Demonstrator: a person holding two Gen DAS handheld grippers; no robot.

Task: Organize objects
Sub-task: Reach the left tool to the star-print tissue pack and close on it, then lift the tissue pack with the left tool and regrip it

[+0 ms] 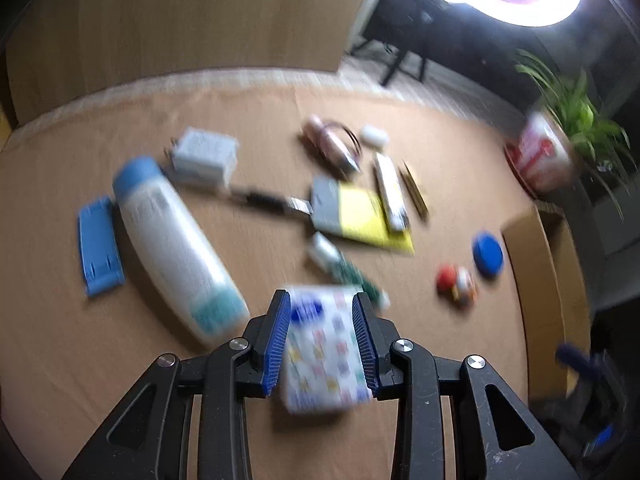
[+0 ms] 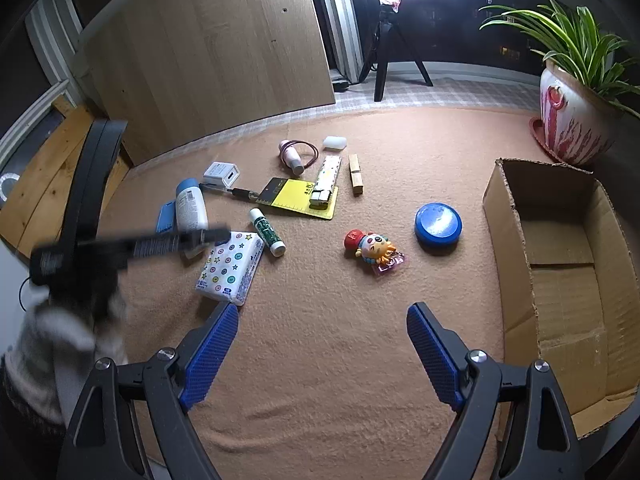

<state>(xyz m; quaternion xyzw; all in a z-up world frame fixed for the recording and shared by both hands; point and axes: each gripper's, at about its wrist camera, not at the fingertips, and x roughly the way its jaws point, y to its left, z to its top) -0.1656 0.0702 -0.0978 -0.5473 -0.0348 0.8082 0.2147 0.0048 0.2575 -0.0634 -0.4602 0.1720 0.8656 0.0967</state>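
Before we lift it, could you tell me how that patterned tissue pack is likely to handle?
The tissue pack looks soft-wrapped, so it will probably squash a little between the left claw pads pressing its sides. It seems light for its size. Being flat, it should not roll.

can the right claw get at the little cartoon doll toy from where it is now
Probably yes. The right claw is open and empty, and only bare carpet lies between it and the doll toy, which lies by itself, apart from the blue round tin.

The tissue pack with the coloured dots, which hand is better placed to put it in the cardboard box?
Left. Its claw already grips the tissue pack, while the right claw is open and empty.
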